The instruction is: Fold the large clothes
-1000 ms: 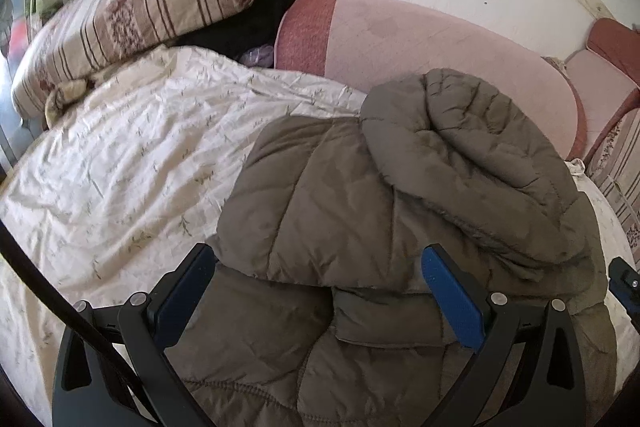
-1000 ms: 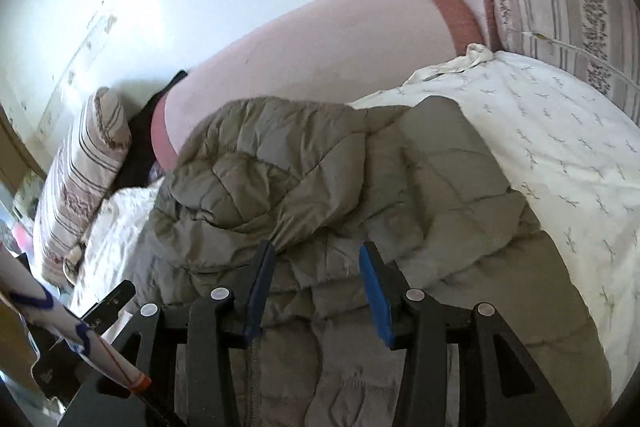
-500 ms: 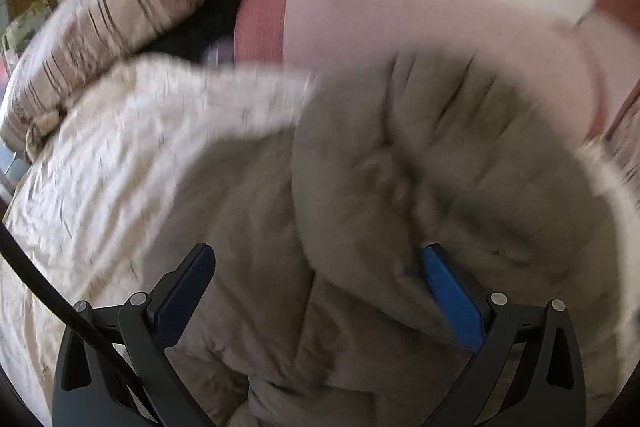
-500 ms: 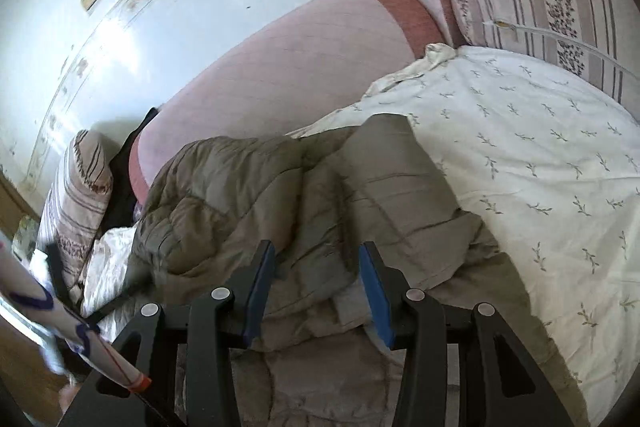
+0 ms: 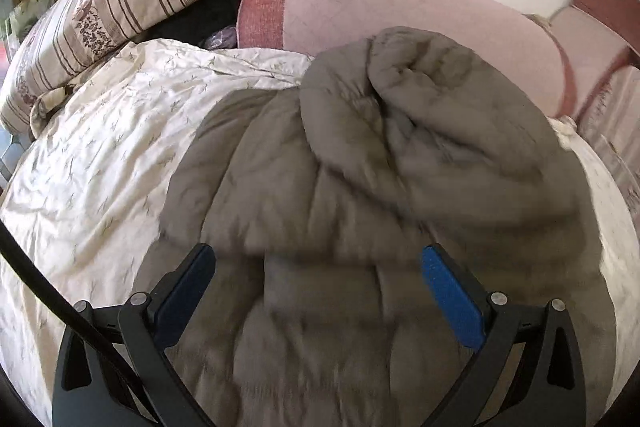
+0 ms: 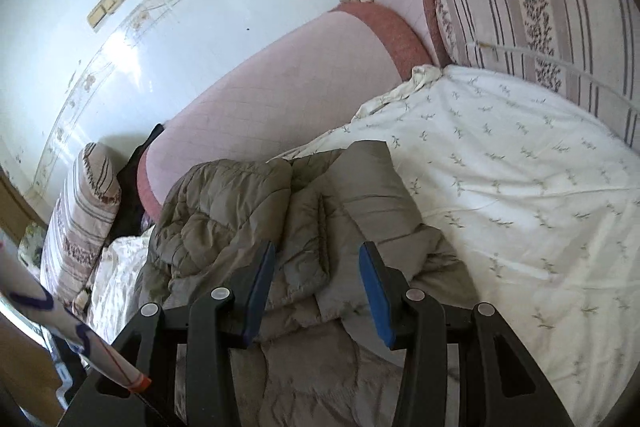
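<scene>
On bed, jacket [image 5: 360, 167] under both open tongs, w/o contact.

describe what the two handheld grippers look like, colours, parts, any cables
Both the left gripper and the right gripper have black angular plastic frames with silver round pivot screws. Each of the fingers carries a flat blue pad on its inner face. A black cable curves past the left gripper's outer side. No sleeve or hand shows clearly in either view.
</scene>
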A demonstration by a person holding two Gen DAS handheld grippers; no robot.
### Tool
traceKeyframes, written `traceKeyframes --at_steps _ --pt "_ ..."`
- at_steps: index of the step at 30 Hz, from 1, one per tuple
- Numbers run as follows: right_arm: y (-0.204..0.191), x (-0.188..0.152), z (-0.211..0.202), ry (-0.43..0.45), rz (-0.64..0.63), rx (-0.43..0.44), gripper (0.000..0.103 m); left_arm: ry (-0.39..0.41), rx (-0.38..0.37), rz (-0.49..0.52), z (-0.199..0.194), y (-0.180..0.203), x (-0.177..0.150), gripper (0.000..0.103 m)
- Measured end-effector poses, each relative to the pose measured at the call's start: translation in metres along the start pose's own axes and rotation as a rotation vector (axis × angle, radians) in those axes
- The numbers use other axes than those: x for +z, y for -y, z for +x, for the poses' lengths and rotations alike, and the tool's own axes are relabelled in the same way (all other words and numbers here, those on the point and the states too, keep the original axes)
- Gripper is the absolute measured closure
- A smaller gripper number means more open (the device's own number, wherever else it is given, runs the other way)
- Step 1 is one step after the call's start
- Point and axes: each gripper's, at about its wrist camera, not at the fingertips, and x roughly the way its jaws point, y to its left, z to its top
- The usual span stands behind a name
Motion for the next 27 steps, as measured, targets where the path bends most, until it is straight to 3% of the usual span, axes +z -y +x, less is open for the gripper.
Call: traceKeyframes --at_steps 6,12,19,22,27 --pt "-0.006 -0.026 -0.039 -0.018 -0.094 0.001 0.055 0.016 0.000 0.042 -0.058 -0.005 -0.052 0.000" --pt "0.000 -0.085 -0.073 -0.104 -0.142 0.015 0.055 0.014 0.021 0.044 -0.103 -0.024 -0.110 0.000" --pt "0.013 -0.143 -0.108 -0.177 -0.163 0.010 0.055 -0.001 0.044 0.050 -0.127 -0.041 -0.160 0.000" --pt "0.018 -0.162 -0.118 -0.192 -0.162 -0.002 0.055 0.028 0.074 0.066 -0.136 -0.046 -0.180 0.000" --pt "0.011 -0.197 -0.114 -0.252 -0.237 -0.041 0.055 -0.002 0.100 0.053 -0.122 -0.055 -0.204 0.000"
